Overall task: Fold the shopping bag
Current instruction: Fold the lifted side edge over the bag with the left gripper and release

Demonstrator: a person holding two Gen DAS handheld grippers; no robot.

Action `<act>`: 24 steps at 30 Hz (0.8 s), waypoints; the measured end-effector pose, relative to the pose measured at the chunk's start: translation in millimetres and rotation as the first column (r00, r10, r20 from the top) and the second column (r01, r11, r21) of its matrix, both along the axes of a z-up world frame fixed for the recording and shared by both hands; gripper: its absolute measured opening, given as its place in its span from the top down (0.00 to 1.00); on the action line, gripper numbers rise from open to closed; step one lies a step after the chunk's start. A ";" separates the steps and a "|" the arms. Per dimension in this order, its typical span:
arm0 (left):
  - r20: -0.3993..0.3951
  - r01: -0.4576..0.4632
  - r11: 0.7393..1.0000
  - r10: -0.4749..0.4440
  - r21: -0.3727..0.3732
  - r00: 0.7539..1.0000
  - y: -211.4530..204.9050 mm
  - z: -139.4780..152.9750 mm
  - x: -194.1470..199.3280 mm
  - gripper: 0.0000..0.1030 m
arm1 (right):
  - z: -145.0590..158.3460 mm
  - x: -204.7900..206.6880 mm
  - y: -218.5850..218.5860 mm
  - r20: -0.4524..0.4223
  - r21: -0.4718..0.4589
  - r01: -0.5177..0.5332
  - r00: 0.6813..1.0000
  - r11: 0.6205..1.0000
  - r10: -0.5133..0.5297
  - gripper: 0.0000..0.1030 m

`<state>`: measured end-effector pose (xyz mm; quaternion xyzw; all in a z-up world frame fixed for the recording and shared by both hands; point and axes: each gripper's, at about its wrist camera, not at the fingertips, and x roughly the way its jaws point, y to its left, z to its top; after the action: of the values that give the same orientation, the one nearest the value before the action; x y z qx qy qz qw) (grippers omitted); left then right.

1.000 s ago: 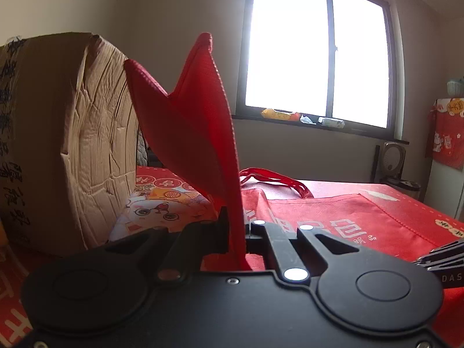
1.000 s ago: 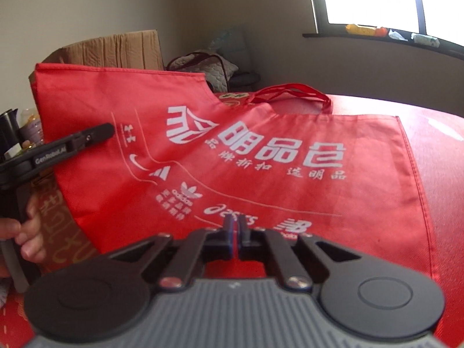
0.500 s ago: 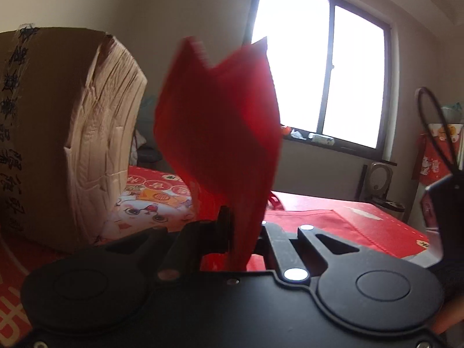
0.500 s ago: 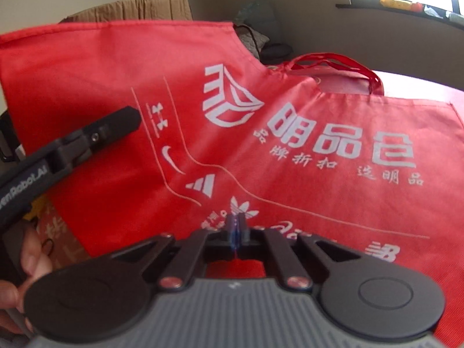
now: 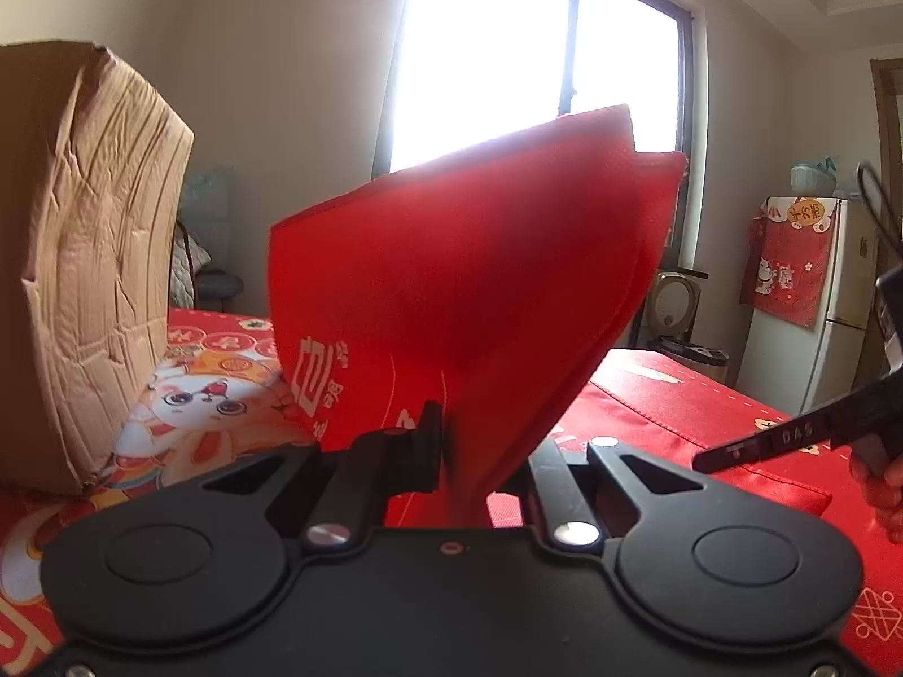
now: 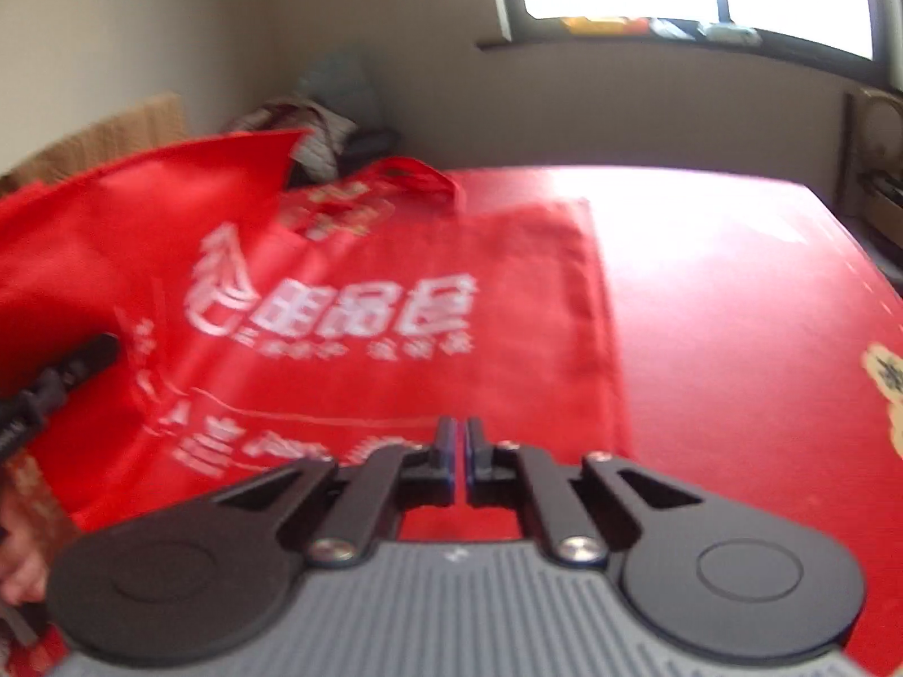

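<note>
The red shopping bag [image 6: 350, 282] with white print lies on the table, handles [image 6: 417, 175] at its far edge. Its left part [image 5: 468, 282] is lifted and leans over to the right. My left gripper [image 5: 482, 443] pinches that bunched flap; its jaws are beginning to open, and the fabric hides the right finger. It also shows as a dark bar, the left gripper [image 6: 84, 361], at the left of the right wrist view. My right gripper [image 6: 460, 434] sits at the bag's near edge, close to the near right corner. Its jaws are opening, a thin slit apart with red showing through. The right gripper [image 5: 705, 458] carries no lifted fabric in the left wrist view.
A large cardboard box [image 5: 84, 254] stands on the table just left of the bag. The red printed tablecloth [image 6: 733, 338] stretches bare to the right. A hand [image 6: 22, 570] holds the left gripper. A fridge [image 5: 835, 293] and a window lie beyond the table.
The lifted flap has swung from upright over toward the right. My right gripper has shifted right along the bag's near edge, and its pads have parted from a tight pinch to a thin slit.
</note>
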<state>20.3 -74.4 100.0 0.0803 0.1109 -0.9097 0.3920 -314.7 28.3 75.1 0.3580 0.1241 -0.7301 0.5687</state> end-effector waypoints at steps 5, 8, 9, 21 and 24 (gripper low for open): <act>0.029 -0.028 0.998 0.029 -0.048 0.999 7.5 -2.5 -8.3 0.92 | -15.0 -9.1 15.2 0.102 -0.068 -0.009 0.995 0.998 0.016 0.95; 0.086 -0.018 0.990 0.030 -0.141 0.996 25.7 2.8 -24.2 0.91 | -17.4 -6.5 17.1 0.105 -0.091 -0.027 0.994 0.996 0.037 0.93; 0.102 0.005 0.986 0.012 -0.165 0.995 32.4 6.6 -30.0 0.91 | -18.5 -8.4 17.5 0.124 -0.097 -0.023 0.992 0.995 0.035 0.93; 0.433 0.247 0.969 -0.227 0.012 0.872 47.3 -10.9 -152.8 0.86 | -20.6 -21.3 24.3 0.225 -0.122 0.021 0.974 0.992 0.007 0.93; 0.480 0.245 0.965 -0.259 0.091 0.838 40.5 -28.5 -162.7 0.82 | -15.9 -22.6 25.7 0.221 -0.108 0.043 0.975 0.993 -0.018 0.90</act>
<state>-142.4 -34.0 71.5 0.3262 0.0086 -0.9019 0.2832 -337.3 54.0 59.2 0.4061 0.0138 -0.7003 0.5869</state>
